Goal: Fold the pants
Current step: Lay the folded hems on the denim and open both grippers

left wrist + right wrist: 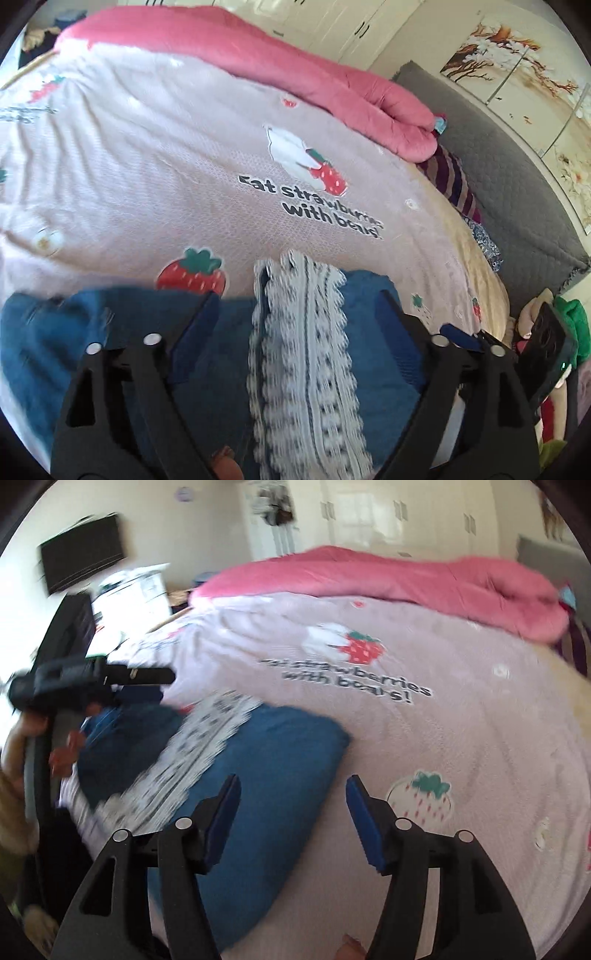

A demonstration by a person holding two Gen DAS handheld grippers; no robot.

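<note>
Pants (207, 354), blue with a white patterned stripe, lie folded on the pink bedspread (155, 155), directly under the wide-open, empty left gripper (299, 310); long axis runs forward along its fingers; the right gripper (293, 794), parted and empty, hangs over their right edge.

Motion blurs the pants' white trim (310, 354) and left gripper (155, 675).

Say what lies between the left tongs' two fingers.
The pants' white patterned stripe runs up between the open left tongs, untouched, in the left wrist view.
</note>
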